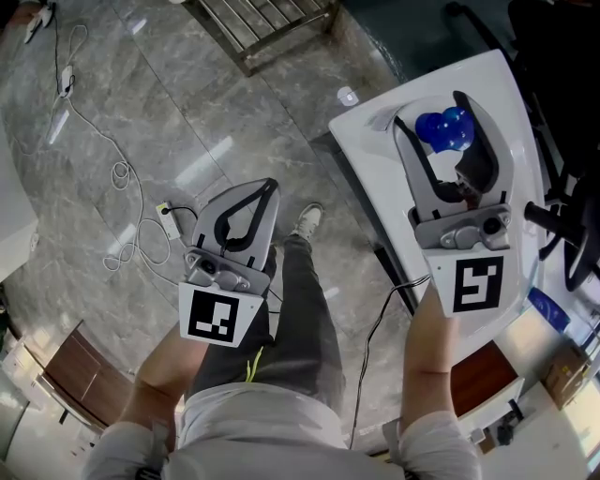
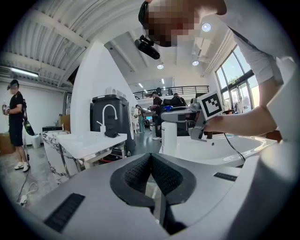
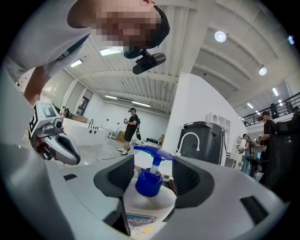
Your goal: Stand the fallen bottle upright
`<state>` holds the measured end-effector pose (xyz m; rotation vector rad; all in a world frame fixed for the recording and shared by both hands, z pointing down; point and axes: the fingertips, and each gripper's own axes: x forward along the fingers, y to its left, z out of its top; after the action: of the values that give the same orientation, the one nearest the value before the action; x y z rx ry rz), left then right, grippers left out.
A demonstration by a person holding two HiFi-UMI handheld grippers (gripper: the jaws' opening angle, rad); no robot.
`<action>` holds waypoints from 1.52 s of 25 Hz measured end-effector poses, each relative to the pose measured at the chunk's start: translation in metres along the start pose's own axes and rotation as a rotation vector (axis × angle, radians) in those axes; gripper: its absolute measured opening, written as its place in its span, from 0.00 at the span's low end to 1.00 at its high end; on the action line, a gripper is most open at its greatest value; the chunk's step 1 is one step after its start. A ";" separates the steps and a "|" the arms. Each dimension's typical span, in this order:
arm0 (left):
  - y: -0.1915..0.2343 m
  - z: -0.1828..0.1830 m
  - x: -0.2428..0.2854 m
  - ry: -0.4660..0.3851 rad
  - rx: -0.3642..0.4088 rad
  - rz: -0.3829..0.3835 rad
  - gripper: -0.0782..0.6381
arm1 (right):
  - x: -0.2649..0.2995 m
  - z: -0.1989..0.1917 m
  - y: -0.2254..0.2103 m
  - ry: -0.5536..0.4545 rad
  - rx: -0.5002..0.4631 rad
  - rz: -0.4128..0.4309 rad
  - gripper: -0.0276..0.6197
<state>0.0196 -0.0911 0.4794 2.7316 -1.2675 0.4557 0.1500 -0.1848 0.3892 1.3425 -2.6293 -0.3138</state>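
Note:
A white pump bottle with a blue pump head [image 1: 443, 129] stands upright on the white table [image 1: 375, 169]. My right gripper [image 1: 431, 111] reaches level around it. In the right gripper view the blue pump [image 3: 150, 180] rises between the two black pads [image 3: 115, 176], which stand apart from it, so the gripper [image 3: 152, 171] is open. The left gripper view shows the same bottle [image 2: 168, 138] far off beside the right gripper. My left gripper [image 1: 270, 186] hangs over the floor, left of the table, jaws shut with nothing between them [image 2: 151, 157].
A white cable [image 1: 122, 187] loops over the grey stone floor. A metal rack [image 1: 262, 28] stands at the back. The person's leg and shoe [image 1: 307, 220] are beside the table. A black chair [image 1: 572, 234] is at the right. A bystander [image 2: 16, 126] stands far left.

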 end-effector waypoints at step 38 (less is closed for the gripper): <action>-0.018 0.059 -0.047 -0.048 0.076 -0.038 0.13 | -0.097 0.017 -0.018 0.125 0.118 -0.268 0.23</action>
<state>0.0180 -0.0576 0.4098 2.8409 -1.2309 0.4471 0.2159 -0.1141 0.3630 1.6979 -2.4002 -0.1053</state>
